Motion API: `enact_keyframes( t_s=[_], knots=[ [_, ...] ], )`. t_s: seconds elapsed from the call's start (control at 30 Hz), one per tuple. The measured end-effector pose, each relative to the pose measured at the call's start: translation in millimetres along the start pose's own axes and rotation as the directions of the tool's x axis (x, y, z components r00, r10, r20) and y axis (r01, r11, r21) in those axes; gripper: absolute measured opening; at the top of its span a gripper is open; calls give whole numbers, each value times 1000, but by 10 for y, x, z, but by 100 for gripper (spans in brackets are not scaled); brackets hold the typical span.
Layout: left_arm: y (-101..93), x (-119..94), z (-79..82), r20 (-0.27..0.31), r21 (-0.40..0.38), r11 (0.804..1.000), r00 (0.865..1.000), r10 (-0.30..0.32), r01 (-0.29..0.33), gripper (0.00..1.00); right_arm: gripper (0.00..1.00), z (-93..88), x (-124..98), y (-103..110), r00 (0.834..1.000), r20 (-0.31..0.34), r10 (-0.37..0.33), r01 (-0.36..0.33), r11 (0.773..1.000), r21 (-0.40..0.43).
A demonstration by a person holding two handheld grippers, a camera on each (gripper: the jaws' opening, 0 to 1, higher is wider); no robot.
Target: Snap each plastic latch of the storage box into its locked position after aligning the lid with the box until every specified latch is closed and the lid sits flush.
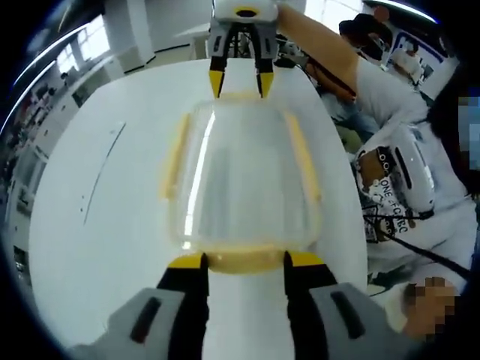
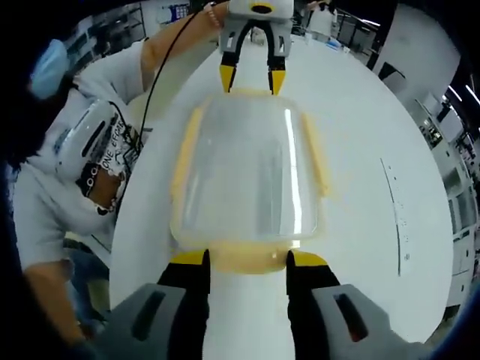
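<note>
Two tools face off across the storage box, one at each short end.

The clear storage box (image 1: 241,187) with yellow latches sits on the white desk (image 1: 97,225). Left gripper view: left tool (image 1: 245,262) jaws apart, straddling the near end latch (image 1: 244,261), right tool (image 1: 241,84) apart at the far end. Right gripper view adds the person's masked head and printed shirt (image 2: 97,161) beside the box; the right tool (image 2: 248,262) sits there.
</note>
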State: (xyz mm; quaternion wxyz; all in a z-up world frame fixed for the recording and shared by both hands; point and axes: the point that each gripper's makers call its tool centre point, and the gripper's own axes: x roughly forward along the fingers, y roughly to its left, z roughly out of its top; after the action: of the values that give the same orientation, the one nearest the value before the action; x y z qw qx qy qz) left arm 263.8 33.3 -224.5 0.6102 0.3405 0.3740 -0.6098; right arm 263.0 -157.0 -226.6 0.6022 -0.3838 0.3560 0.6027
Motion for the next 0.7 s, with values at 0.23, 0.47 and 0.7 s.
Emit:
enact_keyframes(
  t_s=[0.23,0.47,0.7],
  knots=[
    [-3,34,-76,-8,3,1000,1000,0,0,39,39,47,56,7,1000,-10,-10,10,1000,1],
    [11,110,-99,-23,16,1000,1000,-16,17,39,39,-10,119,36,1000,-17,-16,17,1000,22],
    [41,71,-109,-48,19,1000,999,-23,24,39,39,9,139,19,1000,-14,-16,16,999,33]
  ],
)
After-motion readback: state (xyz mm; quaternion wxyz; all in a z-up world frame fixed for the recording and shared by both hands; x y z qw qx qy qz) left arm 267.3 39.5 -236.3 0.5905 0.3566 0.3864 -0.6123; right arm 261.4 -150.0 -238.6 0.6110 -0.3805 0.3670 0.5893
